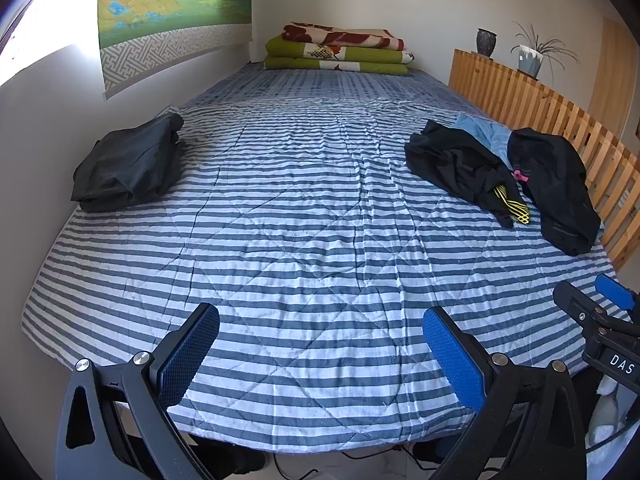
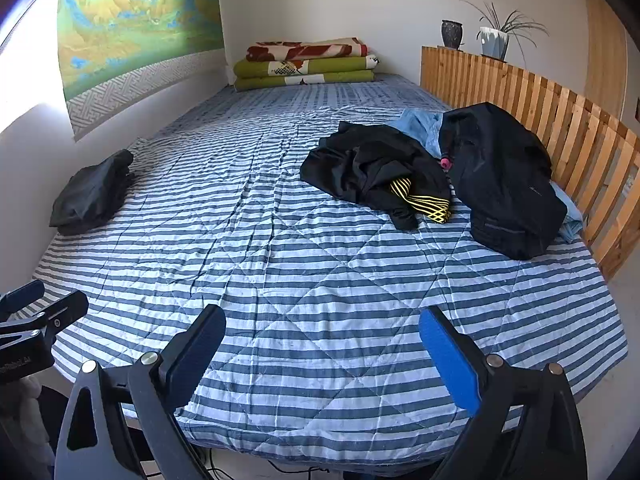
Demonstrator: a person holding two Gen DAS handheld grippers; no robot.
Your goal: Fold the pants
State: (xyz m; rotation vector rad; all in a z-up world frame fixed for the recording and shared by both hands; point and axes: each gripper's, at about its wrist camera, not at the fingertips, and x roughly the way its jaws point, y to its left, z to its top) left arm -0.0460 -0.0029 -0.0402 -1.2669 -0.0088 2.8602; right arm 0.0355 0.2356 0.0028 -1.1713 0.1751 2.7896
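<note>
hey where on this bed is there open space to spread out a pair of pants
The wide middle of the striped quilt is bare, between the folded dark garment by the wall and the crumpled dark pile near the wooden rail. It is crowded along that rail and at the far end, under the folded blankets.

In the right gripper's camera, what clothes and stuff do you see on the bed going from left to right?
Folded dark pants → rumpled black garment with yellow stripes → black jacket → wooden slat rail. The light blue cloth is left out because it lies partly hidden under the pile.
</note>
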